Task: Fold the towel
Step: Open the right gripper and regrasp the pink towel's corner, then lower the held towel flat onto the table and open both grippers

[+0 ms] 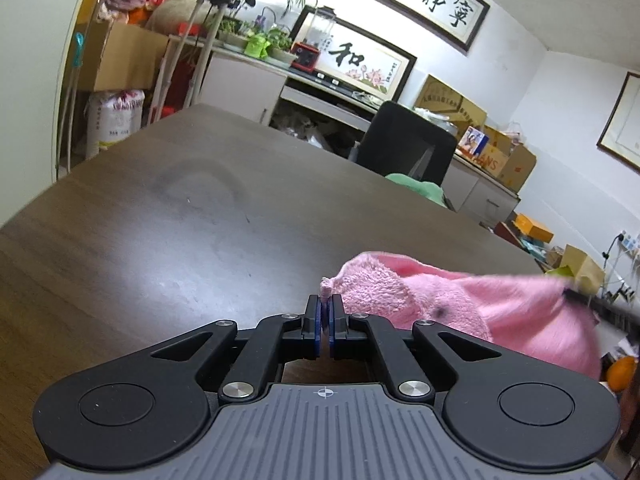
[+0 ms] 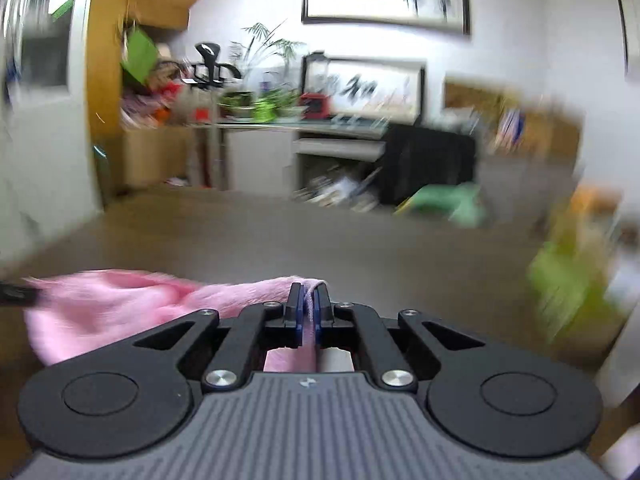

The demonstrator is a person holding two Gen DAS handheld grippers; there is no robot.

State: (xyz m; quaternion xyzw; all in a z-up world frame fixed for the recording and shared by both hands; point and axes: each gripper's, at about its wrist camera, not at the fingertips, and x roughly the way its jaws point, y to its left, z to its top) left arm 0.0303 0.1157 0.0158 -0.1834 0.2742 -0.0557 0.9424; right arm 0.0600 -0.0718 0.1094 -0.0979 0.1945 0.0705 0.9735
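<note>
A pink fluffy towel hangs stretched between my two grippers above a dark wooden table. My left gripper is shut on one corner of the towel, which pokes out above the pads. In the right wrist view my right gripper is shut on another corner of the towel, and cloth runs down between the fingers. The towel sags to the right of the left gripper and to the left of the right one. The right wrist view is motion-blurred.
A black office chair stands at the table's far edge with a green cloth on it. Behind are a white desk with plants, cardboard boxes and framed calligraphy on the wall.
</note>
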